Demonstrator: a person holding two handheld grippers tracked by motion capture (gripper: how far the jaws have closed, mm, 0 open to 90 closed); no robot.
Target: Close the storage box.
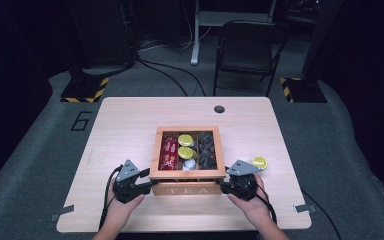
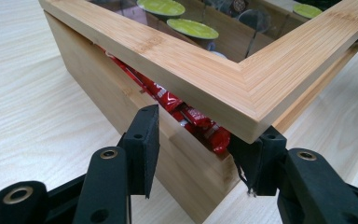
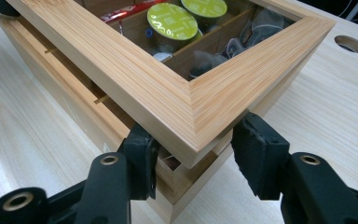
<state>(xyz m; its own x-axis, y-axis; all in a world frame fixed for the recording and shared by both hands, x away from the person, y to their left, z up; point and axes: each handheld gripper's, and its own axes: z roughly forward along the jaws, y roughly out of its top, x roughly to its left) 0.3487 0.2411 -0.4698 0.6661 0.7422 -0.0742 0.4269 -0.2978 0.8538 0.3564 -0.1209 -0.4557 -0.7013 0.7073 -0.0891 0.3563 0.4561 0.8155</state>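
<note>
Now both hands work the bamboo tea box (image 1: 187, 189) at the near middle of the bench (image 1: 125, 120). Left tongs (image 2: 196, 151) straddle the near left corner of the glass-windowed lid (image 2: 223, 84), right tongs (image 3: 193, 161) the near right corner, each pair clamped on that lid, which hangs ajar above the red sachets (image 2: 186, 112) and green capsules (image 3: 172, 21). Best bet, I'd say: lower both corners evenly, keeping the sachets clear of the seam.
</note>
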